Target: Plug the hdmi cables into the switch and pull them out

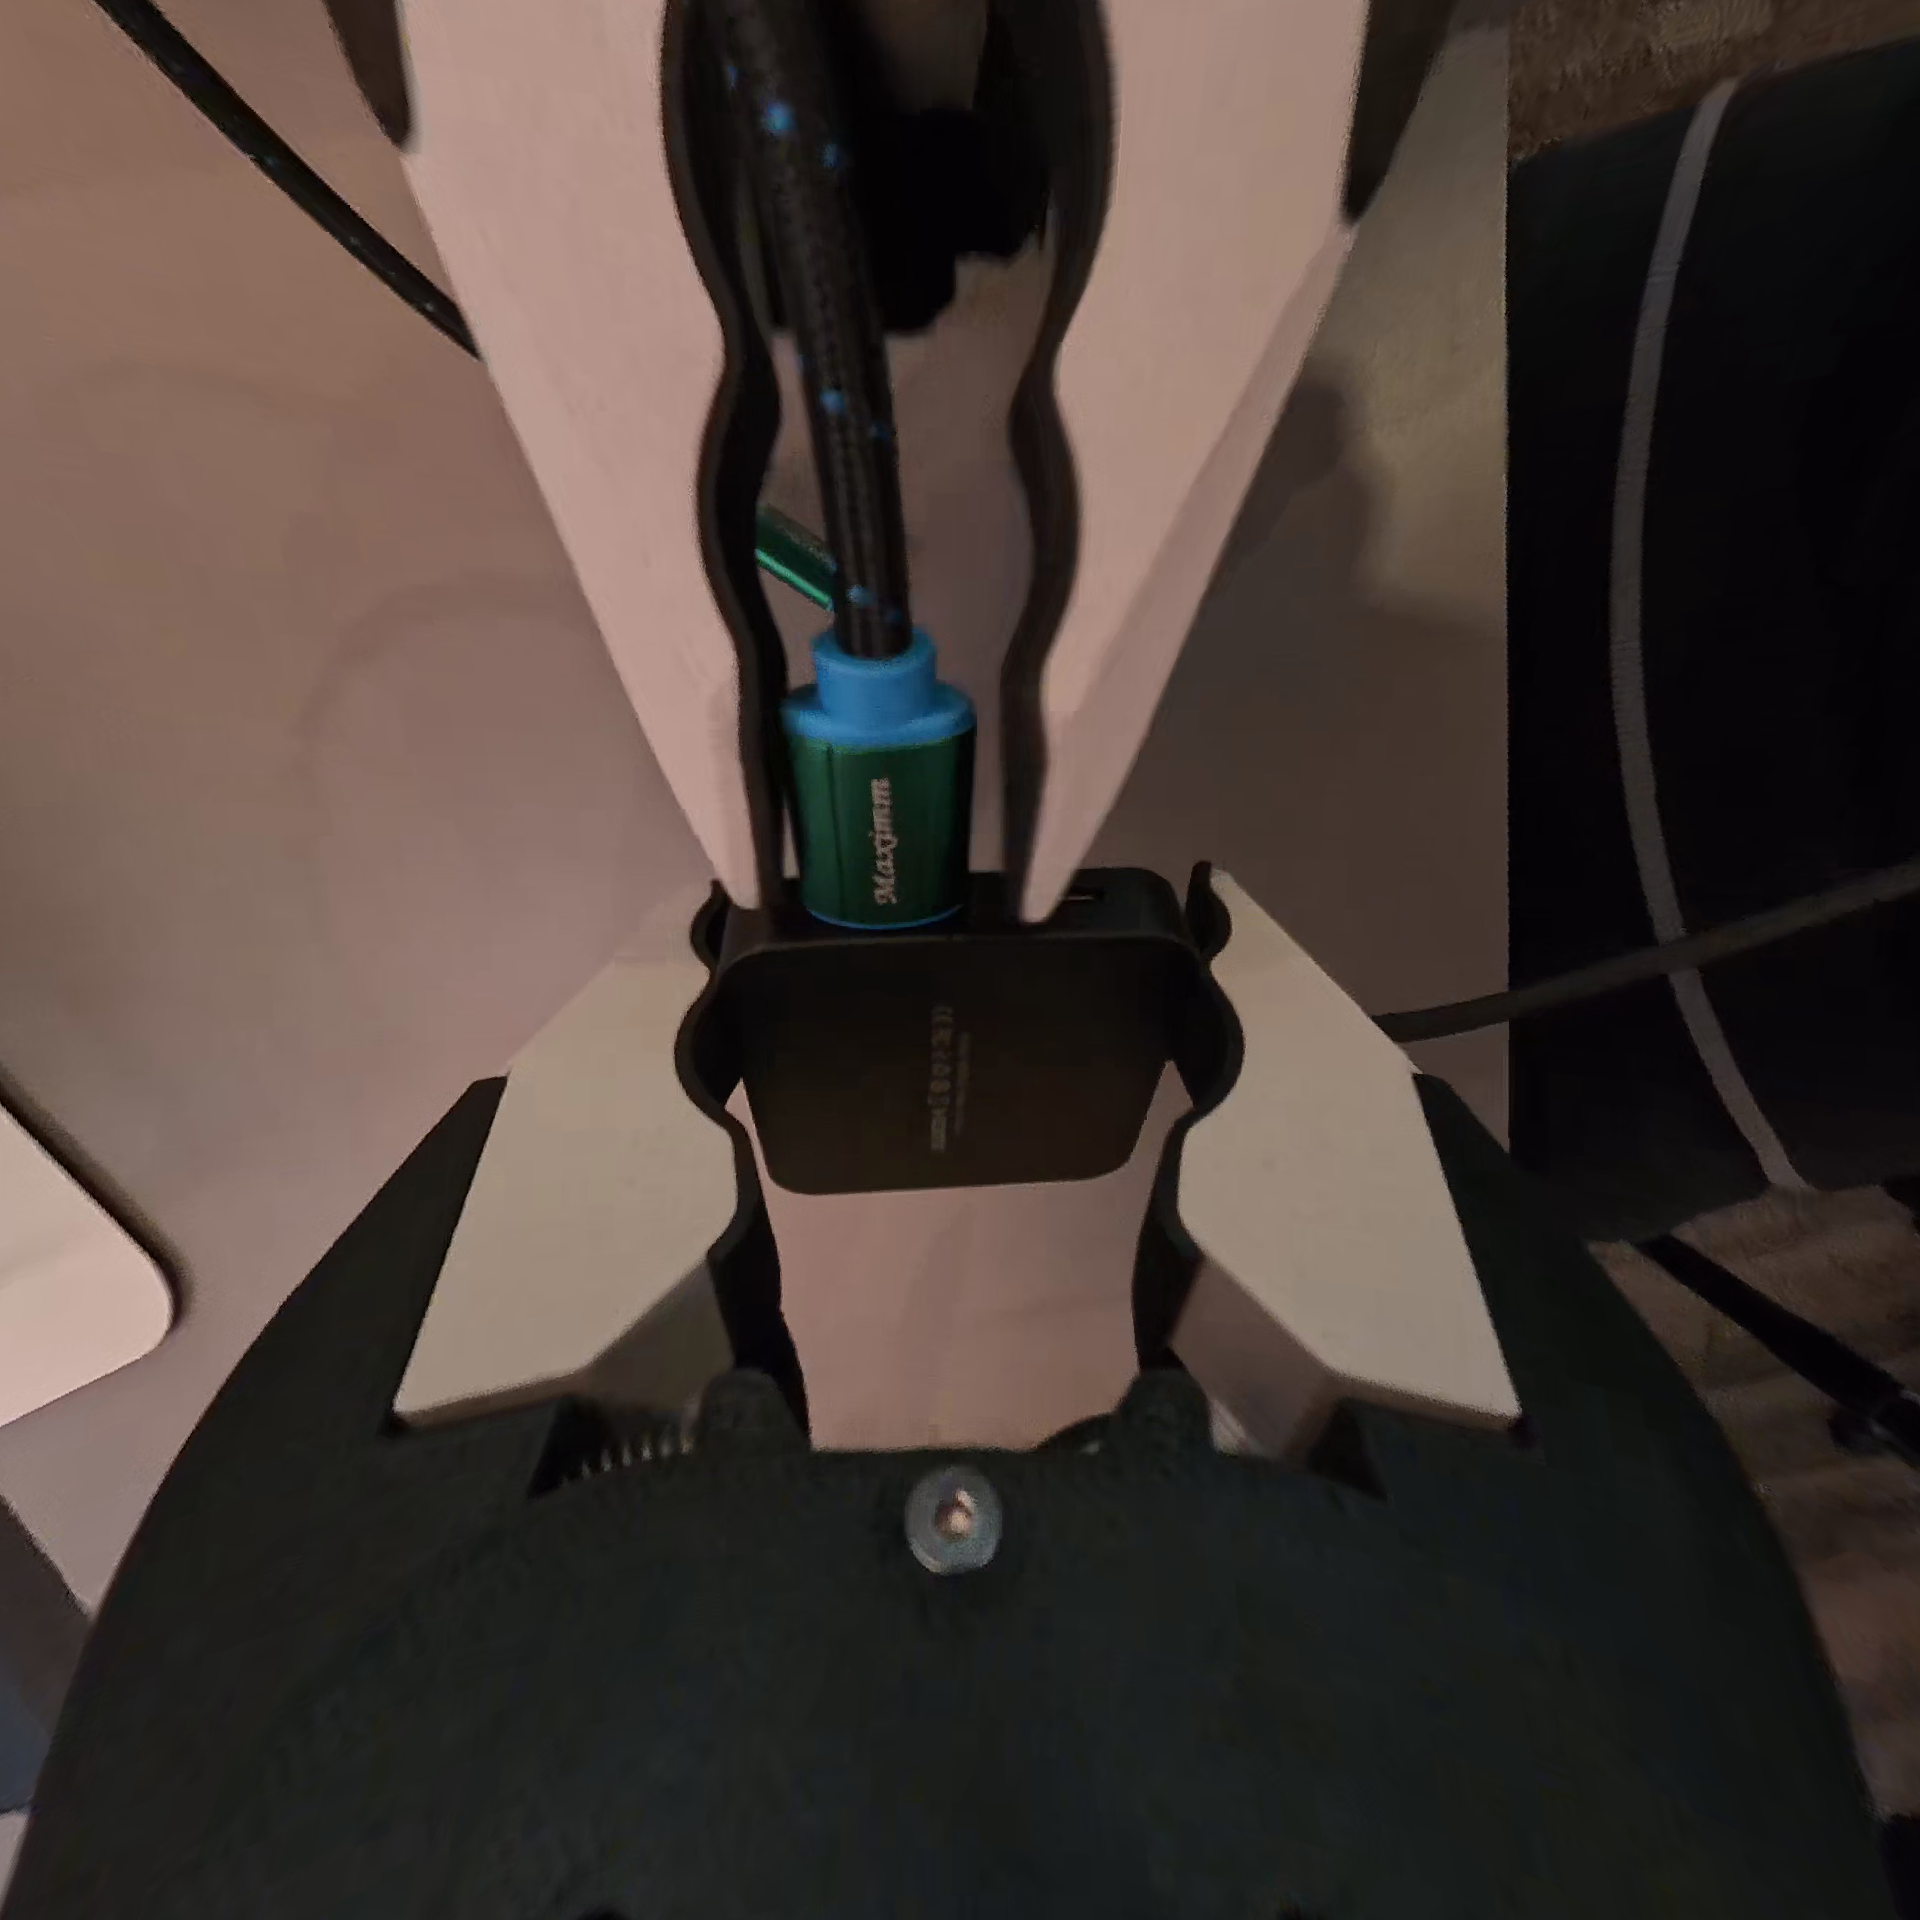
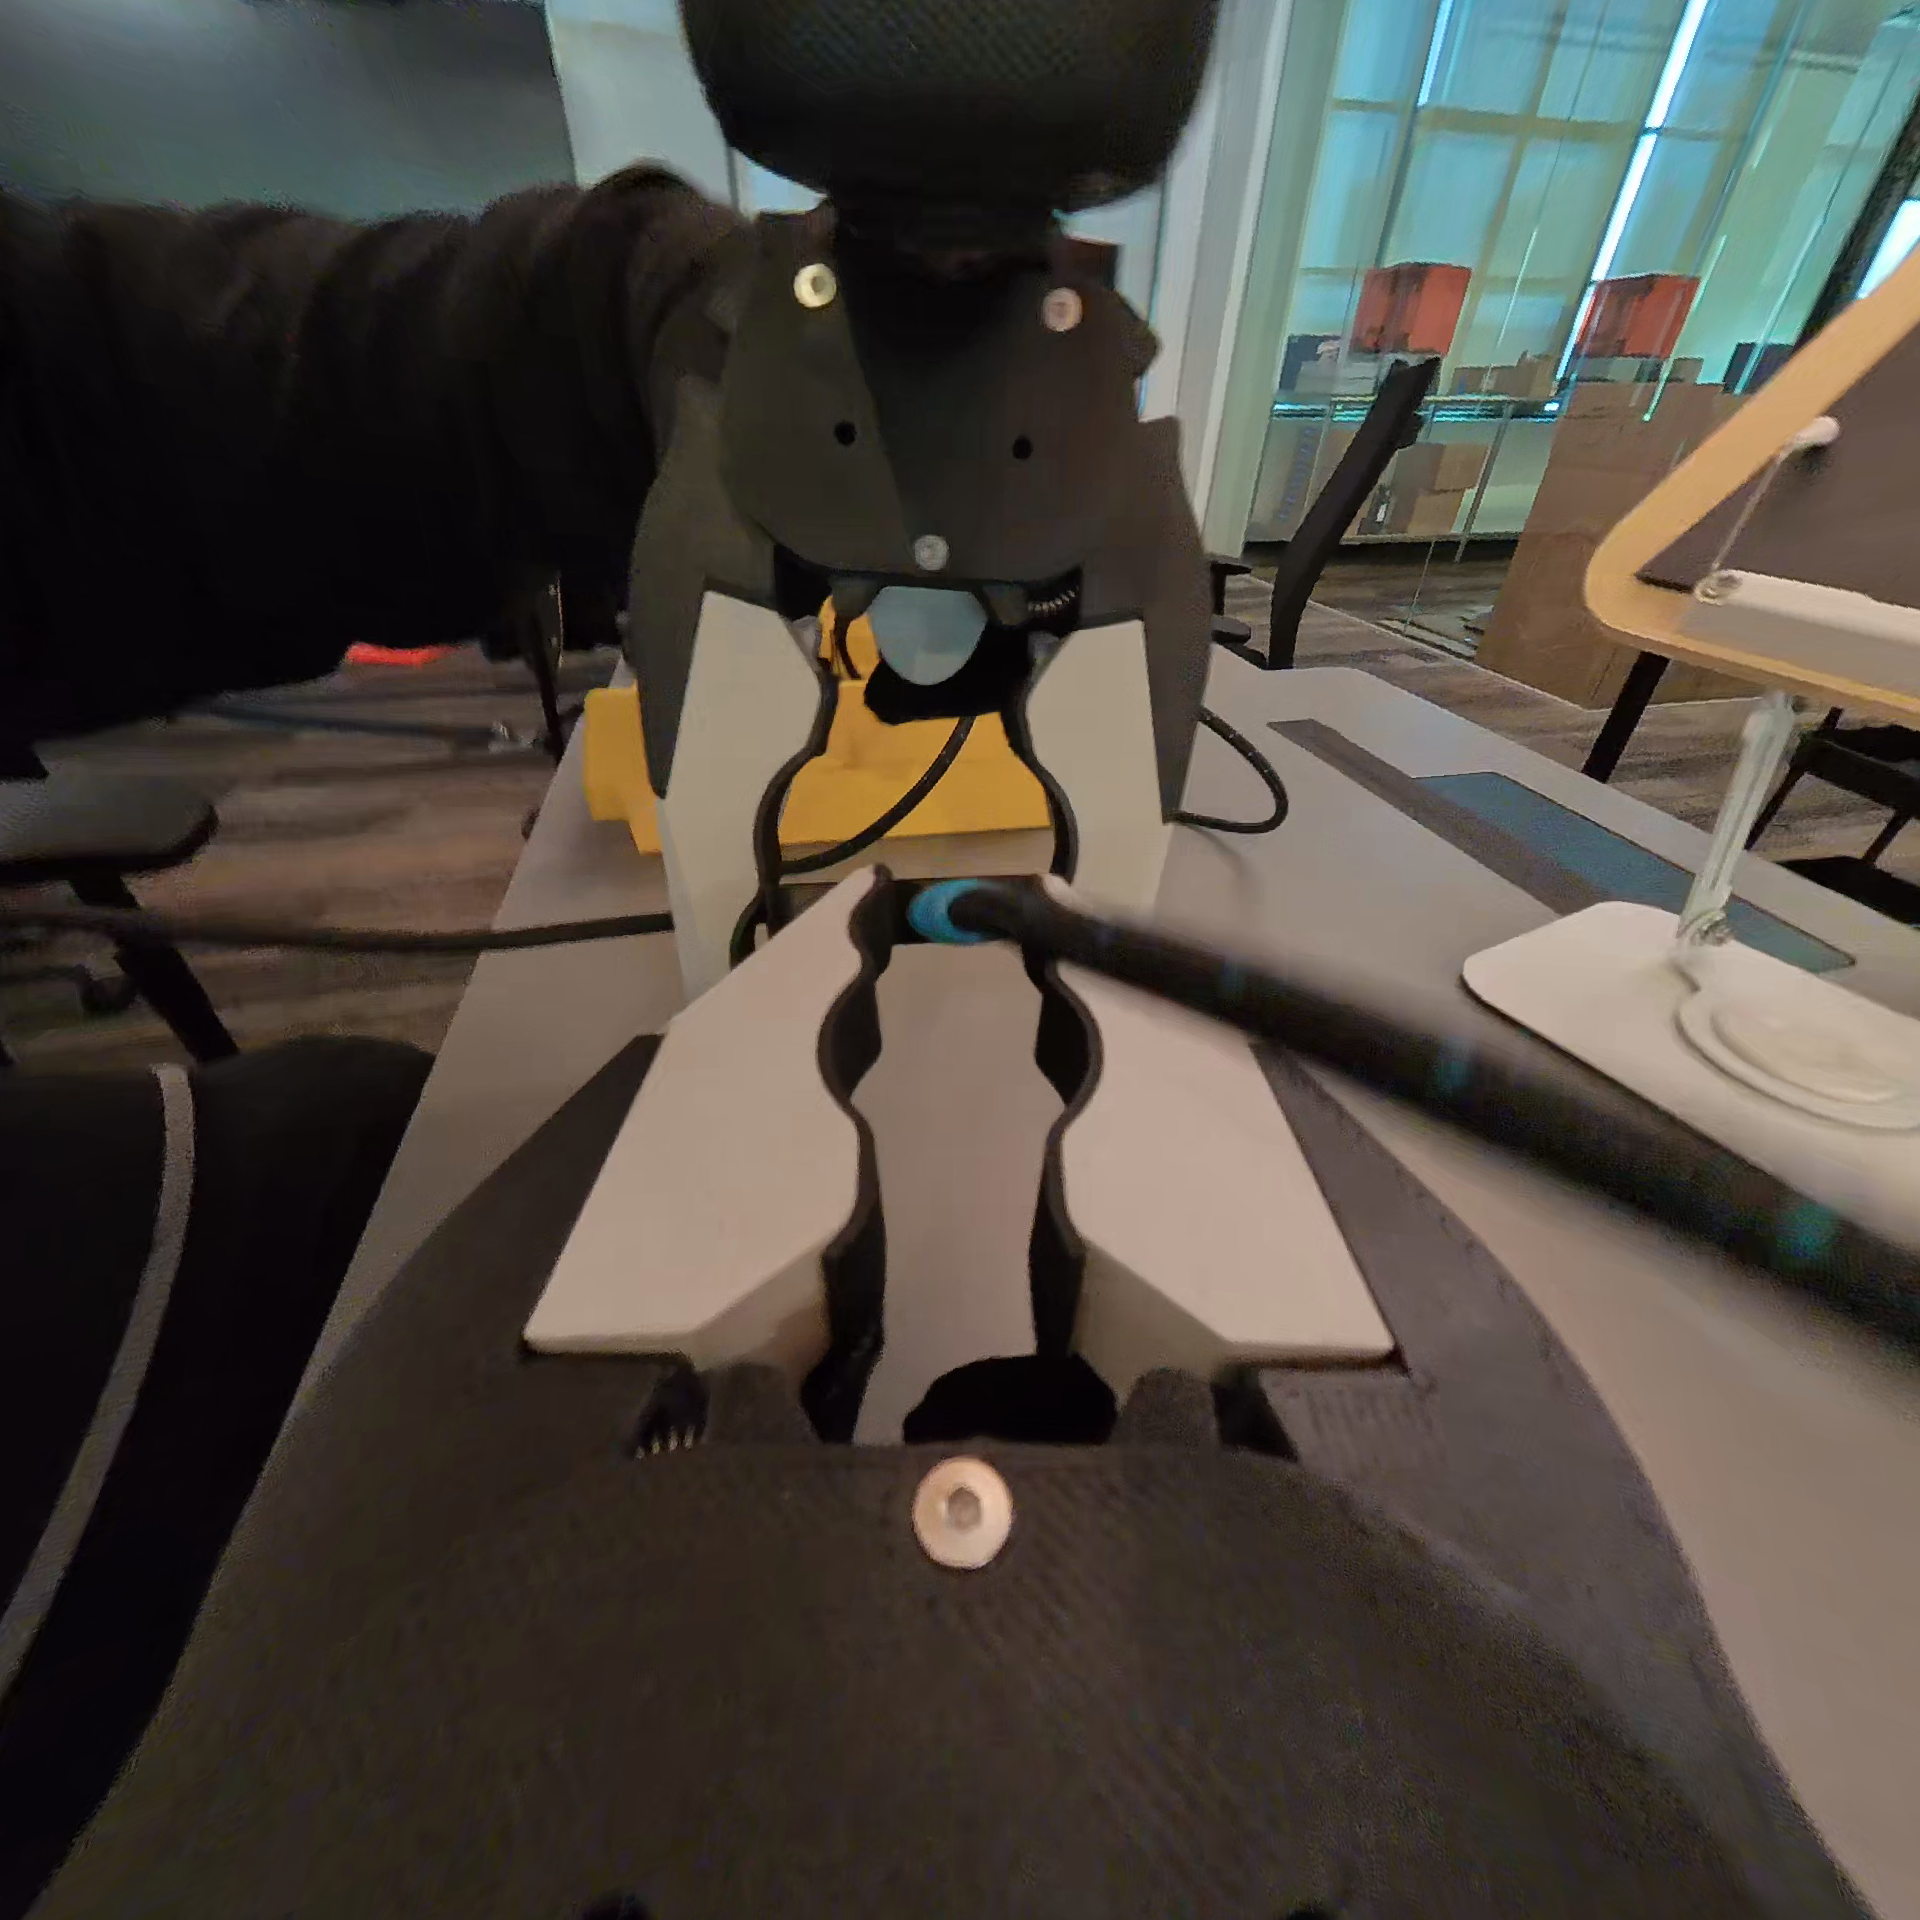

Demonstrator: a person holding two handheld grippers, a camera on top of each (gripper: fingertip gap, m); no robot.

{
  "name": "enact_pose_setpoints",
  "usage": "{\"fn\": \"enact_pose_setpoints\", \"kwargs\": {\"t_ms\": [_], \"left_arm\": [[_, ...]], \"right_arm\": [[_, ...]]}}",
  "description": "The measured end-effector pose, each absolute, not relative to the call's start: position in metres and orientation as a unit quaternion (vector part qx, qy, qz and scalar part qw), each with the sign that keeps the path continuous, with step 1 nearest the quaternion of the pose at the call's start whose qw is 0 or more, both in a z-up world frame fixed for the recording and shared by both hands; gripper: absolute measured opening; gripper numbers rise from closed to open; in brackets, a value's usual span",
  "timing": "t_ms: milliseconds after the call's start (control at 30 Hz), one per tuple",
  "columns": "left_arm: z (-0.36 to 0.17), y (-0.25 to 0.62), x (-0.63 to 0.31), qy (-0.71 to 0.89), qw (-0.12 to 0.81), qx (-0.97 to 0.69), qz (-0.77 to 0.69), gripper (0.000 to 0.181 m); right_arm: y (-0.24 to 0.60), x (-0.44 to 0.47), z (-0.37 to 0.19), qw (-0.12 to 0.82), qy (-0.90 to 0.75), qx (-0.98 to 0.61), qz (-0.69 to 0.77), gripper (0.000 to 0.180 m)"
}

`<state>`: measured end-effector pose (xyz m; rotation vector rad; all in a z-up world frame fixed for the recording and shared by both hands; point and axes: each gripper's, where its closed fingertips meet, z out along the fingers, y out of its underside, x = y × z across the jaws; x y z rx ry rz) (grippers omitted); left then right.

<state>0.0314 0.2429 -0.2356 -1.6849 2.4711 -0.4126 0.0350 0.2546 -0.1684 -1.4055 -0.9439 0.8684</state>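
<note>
Jaws of your left gripper (image 1: 951,1023) clamp the switch (image 1: 951,1049) while the right gripper (image 1: 883,883), at its 12 o'clock, pinches the seated green plug (image 1: 883,821); any twist could strain the port.

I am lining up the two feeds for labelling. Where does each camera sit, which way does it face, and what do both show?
Left wrist view: sits on the left gripper, looking along its fingers at the black square HDMI switch it clamps, with the right gripper opposite.
Right wrist view: sits on the right gripper, facing the left gripper and a person's black sleeve, over the grey table.
Shared: both grippers and the green-and-blue HDMI plug on its black braided cable.
</note>
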Motion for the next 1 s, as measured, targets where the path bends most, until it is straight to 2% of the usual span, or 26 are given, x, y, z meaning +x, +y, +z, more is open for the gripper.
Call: {"fn": "enact_pose_setpoints", "kwargs": {"t_ms": [33,100,300,400,467,533,567,700,733,767,833,900,1000], "left_arm": [[-0.238,0.244,0.028,0.822,0.052,-0.554,-0.122,0.083],[-0.242,0.244,0.022,0.829,0.036,-0.549,-0.102,0.083],[-0.236,0.261,0.015,0.826,0.037,-0.558,-0.072,0.083],[-0.239,0.264,0.005,0.831,0.019,-0.553,-0.050,0.083],[-0.241,0.264,-0.001,0.835,0.004,-0.549,-0.034,0.083],[-0.239,0.263,-0.002,0.837,-0.001,-0.547,-0.030,0.083],[-0.238,0.265,-0.004,0.838,-0.002,-0.545,-0.023,0.083],[-0.233,0.273,-0.007,0.835,0.000,-0.549,-0.017,0.082],[-0.232,0.276,-0.008,0.834,0.002,-0.552,-0.016,0.082],[-0.232,0.278,-0.010,0.832,0.002,-0.555,-0.017,0.083],[-0.231,0.281,-0.011,0.830,0.003,-0.557,-0.017,0.083],[-0.232,0.282,-0.011,0.830,0.004,-0.558,-0.014,0.083],[-0.233,0.278,-0.010,0.833,0.000,-0.553,-0.012,0.082]], "right_arm": [[0.253,0.035,-0.167,0.579,-0.414,-0.600,0.366,0.028],[0.252,0.035,-0.168,0.567,-0.426,-0.610,0.354,0.042],[0.243,0.050,-0.206,0.476,-0.463,-0.676,0.318,0.058],[0.245,0.050,-0.196,0.505,-0.445,-0.660,0.333,0.083],[0.258,0.050,-0.196,0.529,-0.439,-0.664,0.293,0.110],[0.260,0.046,-0.212,0.488,-0.443,-0.698,0.278,0.135],[0.254,0.045,-0.221,0.464,-0.460,-0.706,0.272,0.129],[0.201,0.048,-0.251,0.328,-0.535,-0.713,0.312,0.087],[0.187,0.050,-0.254,0.308,-0.561,-0.701,0.314,0.070],[0.175,0.051,-0.252,0.304,-0.580,-0.686,0.316,0.062],[0.152,0.049,-0.240,0.291,-0.607,-0.658,0.338,0.060],[0.155,0.041,-0.202,0.374,-0.603,-0.615,0.345,0.057],[0.195,0.042,-0.134,0.520,-0.509,-0.591,0.349,0.061]]}}
